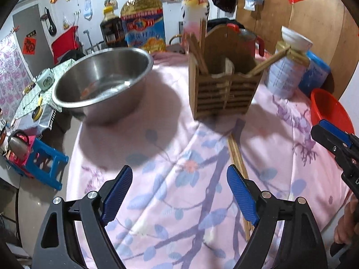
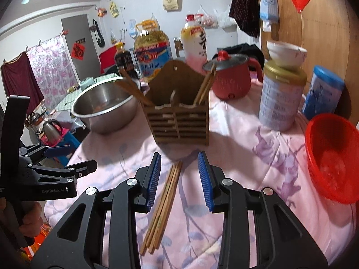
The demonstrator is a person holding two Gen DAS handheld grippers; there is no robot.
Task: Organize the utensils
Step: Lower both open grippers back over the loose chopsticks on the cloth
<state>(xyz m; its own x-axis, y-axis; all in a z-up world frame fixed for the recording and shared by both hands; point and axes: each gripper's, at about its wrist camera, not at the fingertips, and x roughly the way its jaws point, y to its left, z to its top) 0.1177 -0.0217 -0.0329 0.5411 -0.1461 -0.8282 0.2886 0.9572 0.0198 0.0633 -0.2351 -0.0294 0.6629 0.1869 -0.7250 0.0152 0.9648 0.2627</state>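
Straddling loose chopsticks [image 2: 165,199] in front of holder [image 2: 179,121] | right gripper [image 2: 179,177] released, nothing pinched | left gripper [image 1: 179,192] released, empty | risk: bundle may scatter if pinched unevenly

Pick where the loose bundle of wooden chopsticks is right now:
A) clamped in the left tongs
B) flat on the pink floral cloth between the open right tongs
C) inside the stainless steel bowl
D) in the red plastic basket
B: the loose bundle of wooden chopsticks lies flat on the pink floral cloth in front of the slatted wooden utensil holder, between the blue pads of the right tongs, which stand apart from it on both sides.
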